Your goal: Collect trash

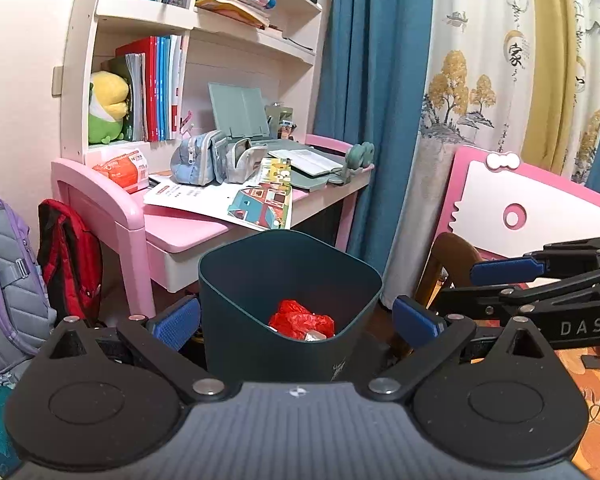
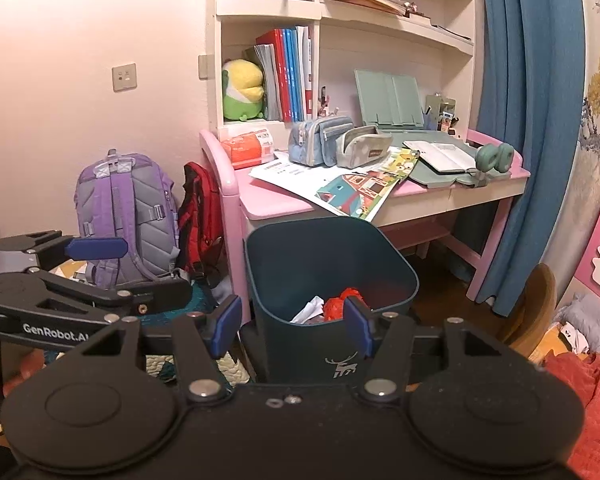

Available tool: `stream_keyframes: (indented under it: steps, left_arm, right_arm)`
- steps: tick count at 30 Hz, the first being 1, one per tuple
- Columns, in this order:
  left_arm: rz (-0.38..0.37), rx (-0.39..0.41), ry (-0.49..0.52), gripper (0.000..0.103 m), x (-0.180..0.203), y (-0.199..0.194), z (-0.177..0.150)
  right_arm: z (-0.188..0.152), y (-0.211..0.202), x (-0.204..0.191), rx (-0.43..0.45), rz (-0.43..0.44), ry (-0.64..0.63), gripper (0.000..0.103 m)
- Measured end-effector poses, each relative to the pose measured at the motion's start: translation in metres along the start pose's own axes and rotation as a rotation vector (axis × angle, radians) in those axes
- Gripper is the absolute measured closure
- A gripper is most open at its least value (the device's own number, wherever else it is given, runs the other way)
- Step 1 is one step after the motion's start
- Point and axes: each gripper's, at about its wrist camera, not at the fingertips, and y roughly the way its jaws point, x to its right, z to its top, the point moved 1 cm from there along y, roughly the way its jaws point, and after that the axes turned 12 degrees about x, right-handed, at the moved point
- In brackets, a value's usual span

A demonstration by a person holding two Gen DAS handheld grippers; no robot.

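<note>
A dark teal trash bin (image 1: 236,304) stands on the floor in front of a pink desk (image 1: 180,232). Red crumpled trash (image 1: 300,320) lies inside it; the right wrist view shows the bin (image 2: 300,256) with red trash (image 2: 334,308) and a white scrap (image 2: 310,310). My left gripper (image 1: 296,320) is open and empty, its blue fingertips (image 1: 176,322) on either side of the bin. My right gripper (image 2: 290,322) is open and empty, just in front of the bin's near rim. Each gripper also shows at the edge of the other's view.
The desk holds papers (image 2: 340,188), pencil cases (image 2: 320,140), an open book (image 2: 440,156) and an orange packet (image 2: 248,146). A purple backpack (image 2: 128,216) and a red bag (image 2: 198,220) lean left of the desk. Blue curtain (image 2: 528,120) hangs right; a wooden chair (image 2: 536,304) and an orange-red cloth (image 2: 592,400) lie at the right.
</note>
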Motion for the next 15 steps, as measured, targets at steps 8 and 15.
stream_keyframes:
  steps: [8, 15]
  left_arm:
    - [-0.009, -0.006, 0.013, 0.000, 0.000, -0.014, -0.001]
    - [-0.023, 0.005, 0.042, 0.000, 0.005, -0.025, 0.011]
  right_arm:
    - [0.000, -0.006, -0.007, 0.003, 0.005, 0.010, 0.048]
    - [0.009, -0.010, -0.006, 0.012, -0.014, 0.002, 0.048]
